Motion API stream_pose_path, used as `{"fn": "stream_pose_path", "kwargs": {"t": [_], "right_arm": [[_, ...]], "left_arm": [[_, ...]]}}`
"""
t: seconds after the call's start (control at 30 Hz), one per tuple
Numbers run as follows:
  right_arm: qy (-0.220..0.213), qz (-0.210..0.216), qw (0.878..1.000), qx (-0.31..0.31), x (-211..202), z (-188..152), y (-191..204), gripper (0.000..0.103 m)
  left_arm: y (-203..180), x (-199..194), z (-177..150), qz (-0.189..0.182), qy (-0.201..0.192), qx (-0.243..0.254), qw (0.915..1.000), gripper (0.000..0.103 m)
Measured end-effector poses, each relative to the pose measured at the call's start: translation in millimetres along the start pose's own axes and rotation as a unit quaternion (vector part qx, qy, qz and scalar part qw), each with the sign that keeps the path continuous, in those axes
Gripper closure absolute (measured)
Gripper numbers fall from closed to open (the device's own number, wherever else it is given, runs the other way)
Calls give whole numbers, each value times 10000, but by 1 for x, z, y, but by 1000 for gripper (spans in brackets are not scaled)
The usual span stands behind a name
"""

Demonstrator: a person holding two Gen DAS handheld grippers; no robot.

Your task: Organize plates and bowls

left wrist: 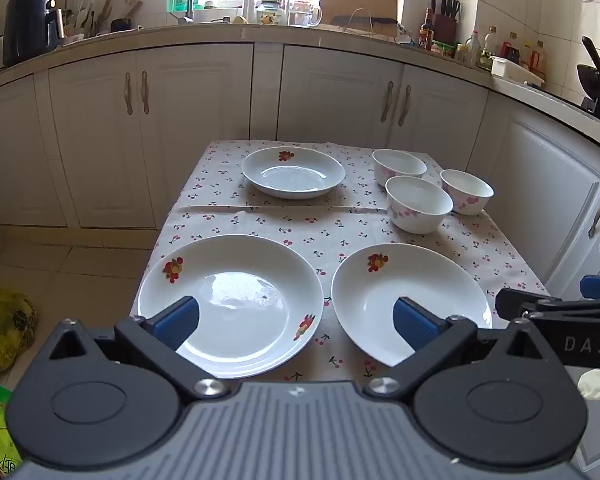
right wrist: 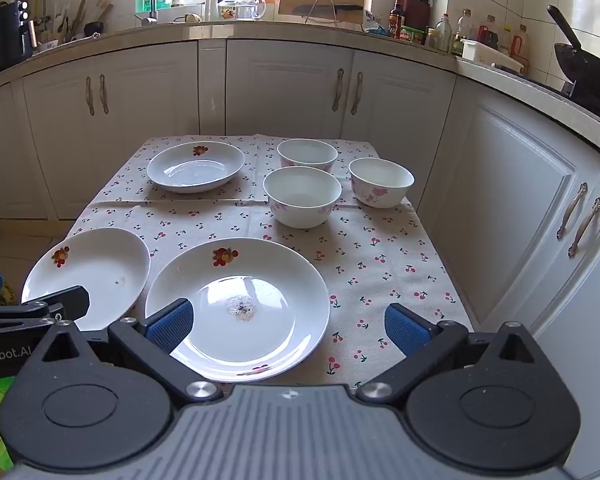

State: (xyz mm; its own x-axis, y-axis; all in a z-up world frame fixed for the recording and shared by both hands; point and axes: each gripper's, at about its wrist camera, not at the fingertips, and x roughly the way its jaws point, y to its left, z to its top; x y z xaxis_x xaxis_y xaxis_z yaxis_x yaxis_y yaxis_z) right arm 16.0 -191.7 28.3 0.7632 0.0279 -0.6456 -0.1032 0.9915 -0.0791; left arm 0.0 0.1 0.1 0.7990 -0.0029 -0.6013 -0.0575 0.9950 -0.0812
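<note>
Left gripper [left wrist: 296, 322]: released, jaws spread wide, nothing between the blue pads, tilted down over the near edge of the desk [left wrist: 260, 224]. Left pad sits over the near-left plate [left wrist: 236, 280]; right pad over the near-right plate [left wrist: 404, 280]. No contact visible with either.

Right gripper [right wrist: 288, 326]: also released, jaws wide, nothing held. Its left pad overlaps the near-right plate in view; its right pad hangs above the bare cherry-print cloth [right wrist: 380, 248].

Task items, relative to the grippers:
- Two large white plates with fruit decals lie just ahead of and below the grippers, side by side, close but apart. Some residue shows in the centre of the near-right plate.
- A third, far plate [left wrist: 293, 172] lies well ahead of the left gripper, at the far left of the desk.
- Three white bowls with pink flowers cluster ahead of the right gripper, at far right: front bowl [right wrist: 302, 196], back bowl [right wrist: 307, 154], right bowl [right wrist: 381, 182]. All upright, unstacked, near one another.

Each gripper shows at the edge of the other's view.
</note>
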Motion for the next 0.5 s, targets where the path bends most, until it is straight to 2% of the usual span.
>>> {"fn": "stream_pose_path", "kwargs": {"t": [0.5], "right_arm": [[33,-11,10000,18,-2,2,0,0]], "left_arm": [[-2,-6,3,-10,-21,17,10000,1]]}}
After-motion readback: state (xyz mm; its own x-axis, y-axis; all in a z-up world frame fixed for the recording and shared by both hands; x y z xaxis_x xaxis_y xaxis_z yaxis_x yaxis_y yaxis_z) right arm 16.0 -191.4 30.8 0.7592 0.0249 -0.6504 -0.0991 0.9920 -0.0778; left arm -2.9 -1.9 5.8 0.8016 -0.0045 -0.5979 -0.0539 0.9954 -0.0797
